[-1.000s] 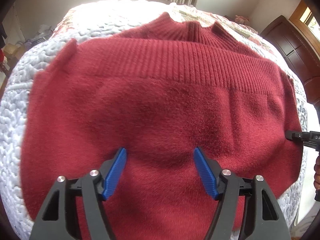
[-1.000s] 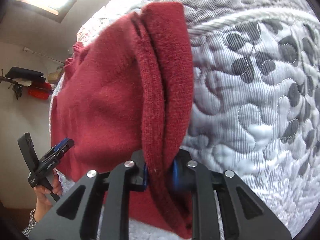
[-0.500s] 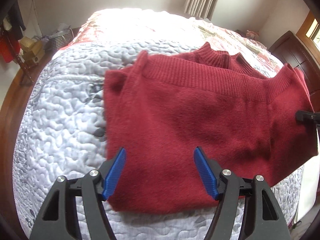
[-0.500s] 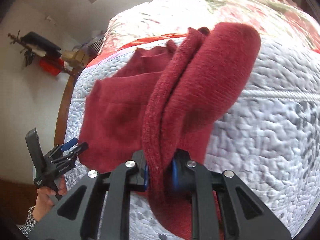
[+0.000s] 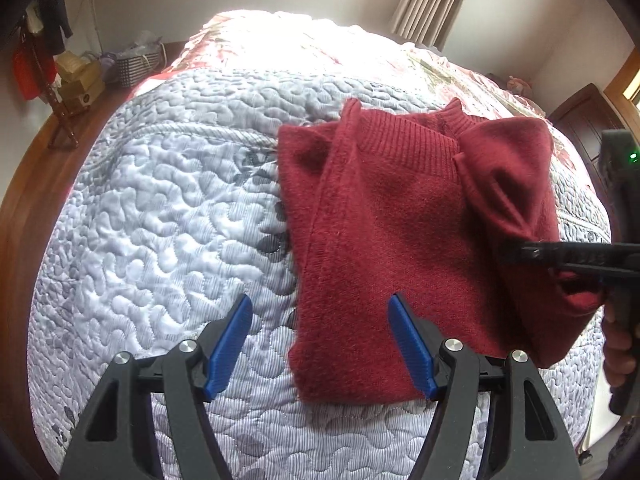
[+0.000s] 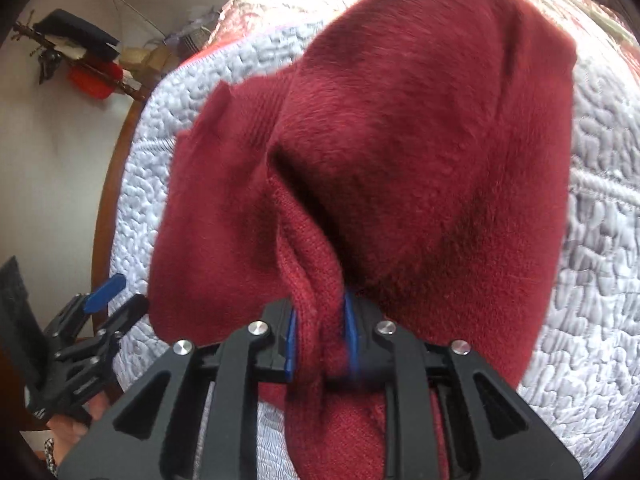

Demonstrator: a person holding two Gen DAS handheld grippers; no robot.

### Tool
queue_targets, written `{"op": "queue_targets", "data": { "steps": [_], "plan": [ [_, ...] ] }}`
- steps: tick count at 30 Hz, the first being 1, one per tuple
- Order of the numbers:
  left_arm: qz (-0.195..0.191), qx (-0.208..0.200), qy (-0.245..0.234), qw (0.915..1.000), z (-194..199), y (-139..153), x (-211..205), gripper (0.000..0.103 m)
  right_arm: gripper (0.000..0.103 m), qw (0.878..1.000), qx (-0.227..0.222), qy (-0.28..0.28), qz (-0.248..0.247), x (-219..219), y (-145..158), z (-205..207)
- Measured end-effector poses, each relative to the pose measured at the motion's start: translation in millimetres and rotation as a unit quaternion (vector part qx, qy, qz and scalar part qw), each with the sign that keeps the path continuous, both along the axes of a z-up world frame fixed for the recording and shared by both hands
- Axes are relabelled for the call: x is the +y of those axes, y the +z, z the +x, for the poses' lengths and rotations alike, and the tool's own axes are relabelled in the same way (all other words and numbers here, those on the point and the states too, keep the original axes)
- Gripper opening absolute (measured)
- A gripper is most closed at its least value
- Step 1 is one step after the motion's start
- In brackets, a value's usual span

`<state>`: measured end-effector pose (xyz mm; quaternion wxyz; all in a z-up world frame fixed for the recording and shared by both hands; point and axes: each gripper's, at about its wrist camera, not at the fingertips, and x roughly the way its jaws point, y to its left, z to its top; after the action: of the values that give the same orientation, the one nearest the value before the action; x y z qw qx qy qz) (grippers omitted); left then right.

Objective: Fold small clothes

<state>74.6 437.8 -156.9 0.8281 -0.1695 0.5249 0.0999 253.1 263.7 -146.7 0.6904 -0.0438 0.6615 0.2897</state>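
Observation:
A dark red knitted sweater (image 5: pixel 384 240) lies partly folded on a quilted bed, its ribbed hem and collar towards the far side. My left gripper (image 5: pixel 320 344) hovers open above the sweater's near left corner, with nothing between its blue pads. My right gripper (image 6: pixel 320 340) is shut on a bunched edge of the red sweater (image 6: pixel 420 152) and holds that side lifted and curled over the rest. In the left wrist view the right gripper (image 5: pixel 508 250) enters from the right, with the raised fold hanging from it.
The grey-white quilt (image 5: pixel 160 220) covers the bed, with a floral spread (image 5: pixel 312 44) beyond it. A wooden bed frame (image 5: pixel 36 168) runs along the left. Boxes and a basket (image 5: pixel 84 76) stand by the far wall. A dark wooden cabinet (image 5: pixel 580 120) stands at the right.
The left gripper has pulled back and to the left, so more quilt shows. The right gripper has carried the sweater's right side up and over towards the middle.

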Motion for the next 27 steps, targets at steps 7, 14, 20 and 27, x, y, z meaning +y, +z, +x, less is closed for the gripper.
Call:
{"op": "queue_targets", "data": {
  "steps": [7,14,20,27],
  "plan": [
    [-0.015,0.004,-0.002,0.9999,4.4,-2.3,-3.6,0.071,0.044,0.999,0.016,0.035,0.025,6.6,8.1,-12.0],
    [-0.077,-0.013,-0.018,0.9967,26.0,3.9,-23.8,0.072,0.046,0.997,-0.051,0.035,0.047,-31.6,71.0,-17.0],
    [-0.147,-0.014,-0.038,0.9884,66.7,-7.8,-51.8,0.075,0.047,0.998,-0.051,-0.015,0.015,-92.6,55.0,-14.5],
    [-0.196,0.034,-0.047,0.9789,105.6,-46.9,-78.3,0.075,0.047,0.997,-0.033,-0.060,-0.018,-156.8,12.8,-14.4]
  ]
}}
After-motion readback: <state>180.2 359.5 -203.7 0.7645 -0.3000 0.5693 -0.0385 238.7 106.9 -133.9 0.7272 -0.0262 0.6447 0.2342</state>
